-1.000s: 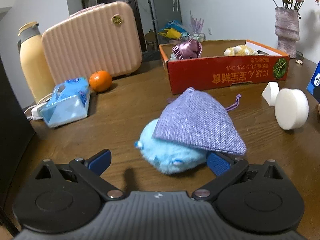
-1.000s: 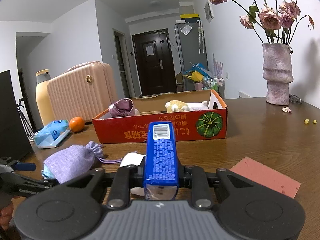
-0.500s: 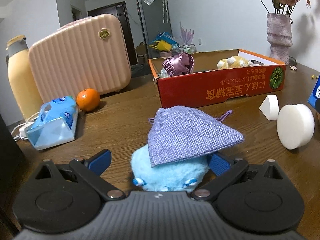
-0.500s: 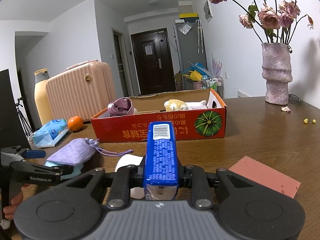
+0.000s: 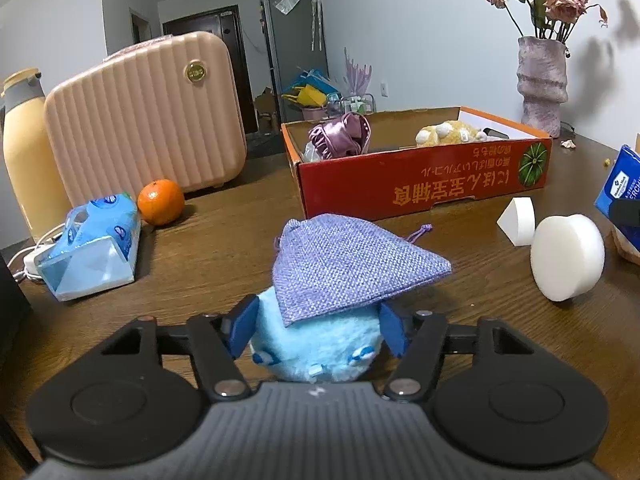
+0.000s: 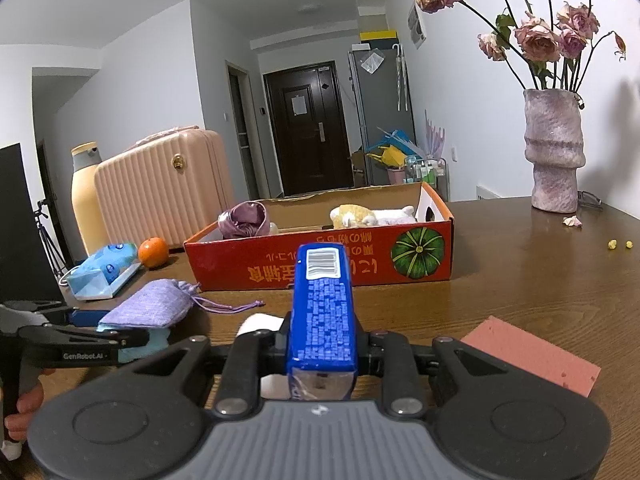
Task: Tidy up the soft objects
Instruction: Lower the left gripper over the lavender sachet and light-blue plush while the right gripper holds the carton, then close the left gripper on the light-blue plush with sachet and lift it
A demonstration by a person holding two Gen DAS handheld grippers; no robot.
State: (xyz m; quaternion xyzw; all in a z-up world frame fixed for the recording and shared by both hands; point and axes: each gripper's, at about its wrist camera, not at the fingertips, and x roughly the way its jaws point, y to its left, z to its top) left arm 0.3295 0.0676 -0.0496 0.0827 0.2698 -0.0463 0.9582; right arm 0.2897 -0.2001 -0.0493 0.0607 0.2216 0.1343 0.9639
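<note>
The left gripper [image 5: 316, 330] has just been closing its jaws around the pale blue plush toy [image 5: 320, 344], and the blue pads now press its sides. A purple drawstring pouch [image 5: 348, 268] lies on top of the toy, both on the table [image 5: 224, 248] in front of the red cardboard box [image 5: 424, 184], which already holds other soft things. A lift towards the box looks next; the loose pouch may slide off. The right gripper [image 6: 322, 340] stays clamped on a blue packet [image 6: 322, 312].

The purple pouch [image 5: 352, 264] covers the top of the blue plush toy [image 5: 316, 346]. The blue packet [image 5: 622, 184] is cut by the right picture edge. The white roll [image 6: 262, 325] is mostly hidden behind the right gripper [image 6: 322, 344].
</note>
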